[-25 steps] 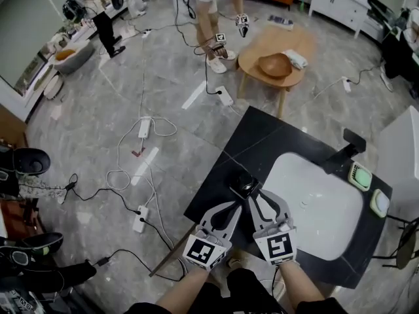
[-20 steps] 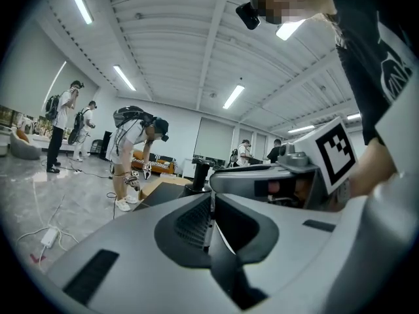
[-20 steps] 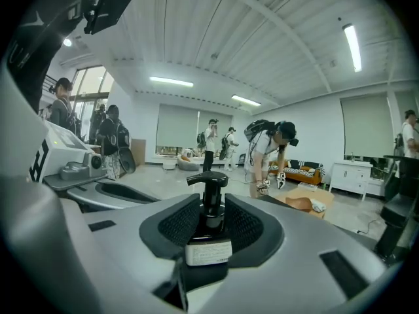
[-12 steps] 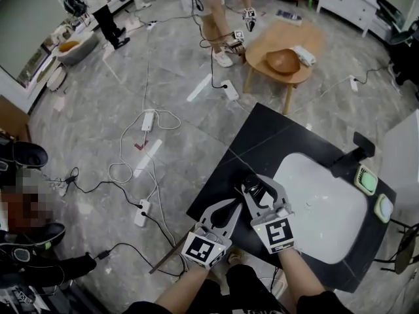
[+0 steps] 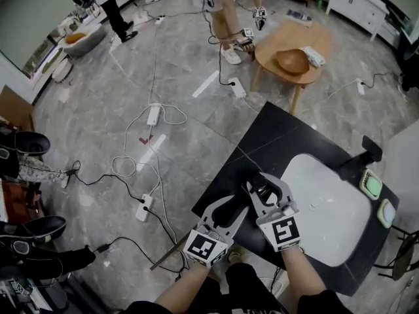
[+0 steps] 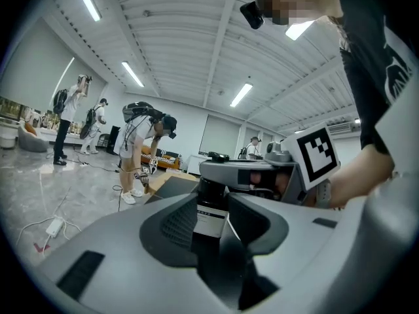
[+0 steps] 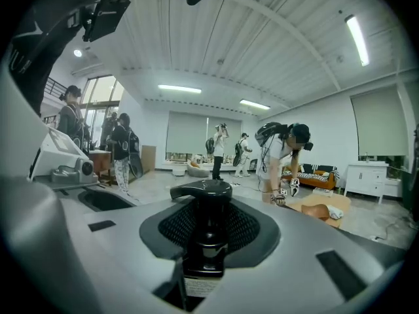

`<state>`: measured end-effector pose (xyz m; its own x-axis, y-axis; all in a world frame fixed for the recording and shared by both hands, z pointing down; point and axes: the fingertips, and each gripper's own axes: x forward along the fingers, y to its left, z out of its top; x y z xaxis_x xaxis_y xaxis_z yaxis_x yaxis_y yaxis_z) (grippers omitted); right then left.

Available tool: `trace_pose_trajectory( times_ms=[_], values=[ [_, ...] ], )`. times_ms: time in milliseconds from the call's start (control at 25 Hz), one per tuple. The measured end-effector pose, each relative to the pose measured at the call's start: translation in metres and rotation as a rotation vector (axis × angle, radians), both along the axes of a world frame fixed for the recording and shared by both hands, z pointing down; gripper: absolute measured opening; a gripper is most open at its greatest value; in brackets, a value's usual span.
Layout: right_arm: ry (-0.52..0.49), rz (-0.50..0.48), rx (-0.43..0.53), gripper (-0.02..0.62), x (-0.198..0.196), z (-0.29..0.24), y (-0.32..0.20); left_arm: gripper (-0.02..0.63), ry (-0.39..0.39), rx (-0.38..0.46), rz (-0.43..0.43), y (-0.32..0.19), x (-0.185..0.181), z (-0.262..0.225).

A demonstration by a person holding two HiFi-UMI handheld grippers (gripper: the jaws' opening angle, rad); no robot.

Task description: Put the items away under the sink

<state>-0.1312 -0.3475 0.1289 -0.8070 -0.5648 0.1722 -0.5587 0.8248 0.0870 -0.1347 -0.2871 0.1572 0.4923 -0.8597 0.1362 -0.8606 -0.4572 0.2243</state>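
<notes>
progress: early. pump bottle [image 7: 205, 241], black with a white label, stands upright on the dark counter [image 5: 262, 133] near its left corner, just beside the white sink basin [image 5: 327, 208]. not yet stowed. nothing seen put away. the space under the sink shows in no view, so its state is unknown.

right hand-held gripper [image 5: 263, 184]: jaws have just been easing inward and pinch the bottle at the neck, pump head riding above the pads. left hand-held gripper [image 5: 237, 205]: jaws have just been opening and stand spread, bottle in line with the gap at the tips. no press visible, so it reads as not gripping.

left to do, by judgement: lift the bottle, carry it down past the counter front, set it below. two small pale green things [image 5: 372, 185] by the black faucet [image 5: 365, 152] at the basin's far end may also need moving. cannot tell what they are.

room: bottle sits close to the counter's left edge, so little margin before a drop to the floor [image 5: 98, 142]. basin rim is close on the other side. floor below that corner carries cables and a power strip [image 5: 143, 208]. other people and a round wooden table [image 5: 288, 48] stand well apart.
</notes>
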Motion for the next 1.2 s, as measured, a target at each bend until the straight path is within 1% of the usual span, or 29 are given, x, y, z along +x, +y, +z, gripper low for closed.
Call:
trace_pose_trajectory(
  times_ms=[120, 200, 280, 400, 520, 720, 920, 1200],
  values=[
    [-0.029, -0.009, 0.005, 0.106, -0.001, -0.006, 0.006, 0.181, -0.014, -0.022, 0.025, 0.001, 0.007, 0.006],
    [-0.057, -0.014, 0.011, 0.105, 0.0, -0.012, 0.01, 0.243, -0.042, -0.038, 0.044, 0.002, 0.011, 0.013],
    [-0.083, -0.022, 0.02, 0.104, 0.0, -0.02, 0.017, 0.286, -0.06, -0.053, 0.066, 0.003, 0.014, 0.018],
    [-0.11, -0.05, 0.037, 0.104, 0.002, -0.032, 0.031, 0.315, -0.084, -0.049, 0.092, 0.007, 0.018, 0.019],
    [-0.118, -0.083, 0.054, 0.104, 0.001, -0.039, 0.051, 0.326, -0.122, -0.022, 0.117, 0.016, 0.02, 0.016],
    [-0.084, -0.098, 0.071, 0.104, -0.003, -0.043, 0.089, 0.33, -0.169, 0.015, 0.182, 0.042, 0.025, 0.01],
    [-0.09, -0.06, 0.074, 0.104, -0.002, -0.054, 0.13, 0.33, -0.167, 0.06, 0.23, 0.082, 0.027, -0.002],
    [-0.089, 0.005, 0.065, 0.104, -0.009, -0.055, 0.195, 0.33, -0.182, 0.078, 0.29, 0.148, 0.019, -0.007]
  ],
)
